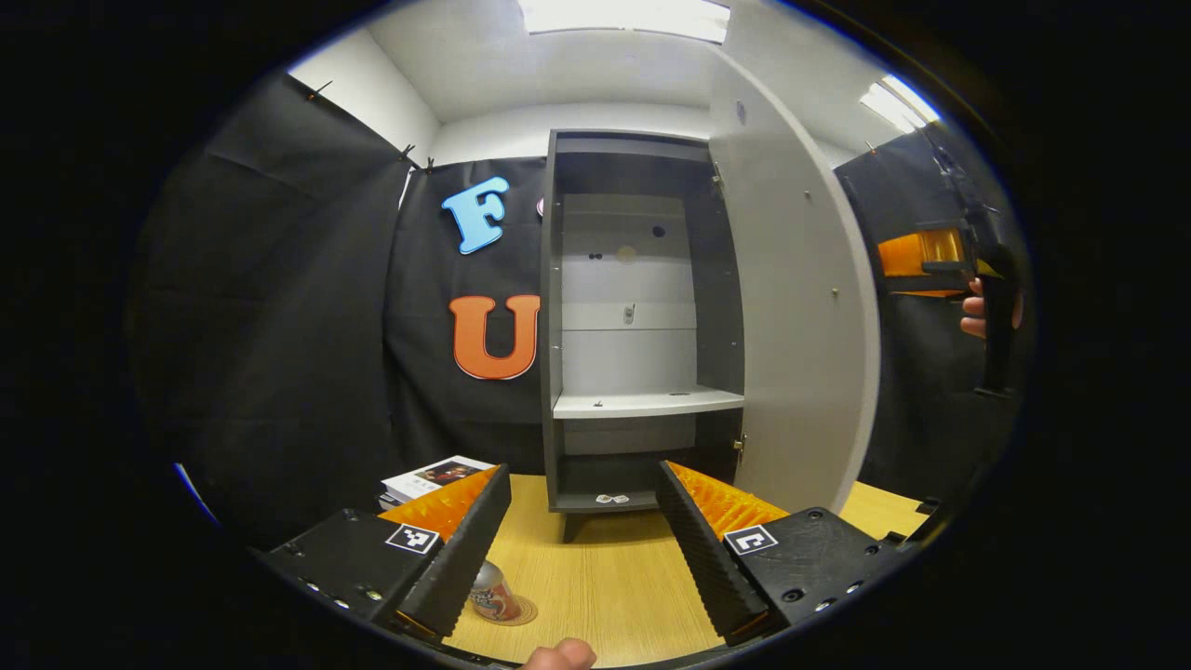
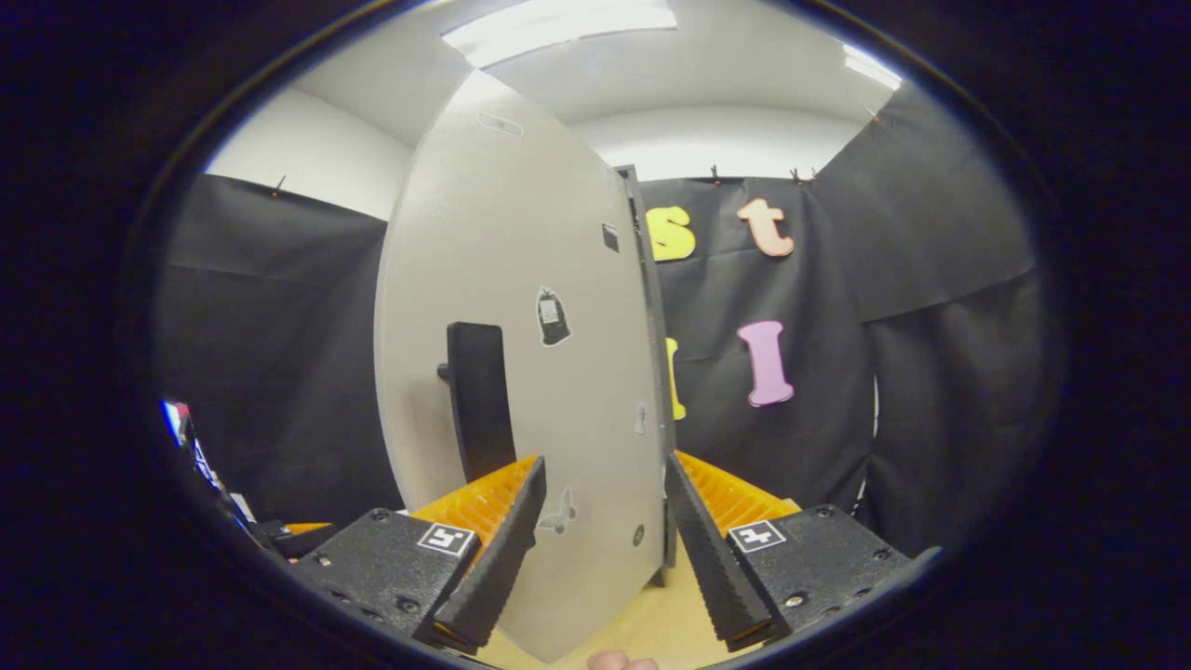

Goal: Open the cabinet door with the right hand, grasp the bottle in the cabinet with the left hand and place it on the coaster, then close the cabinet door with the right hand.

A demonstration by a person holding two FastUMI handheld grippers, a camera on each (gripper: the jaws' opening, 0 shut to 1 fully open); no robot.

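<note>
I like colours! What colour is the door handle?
Black. The handle shows best in the right gripper view.

Bottle (image 1: 491, 592) on coaster (image 1: 521, 612), before the open cabinet (image 1: 642, 326).

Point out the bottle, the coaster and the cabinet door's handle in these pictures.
bottle (image 1: 491, 592): left gripper view, its side.
coaster (image 1: 527, 612): left gripper view, its right rim.
handle (image 2: 479, 400): right gripper view, the middle of the black bar.
</note>
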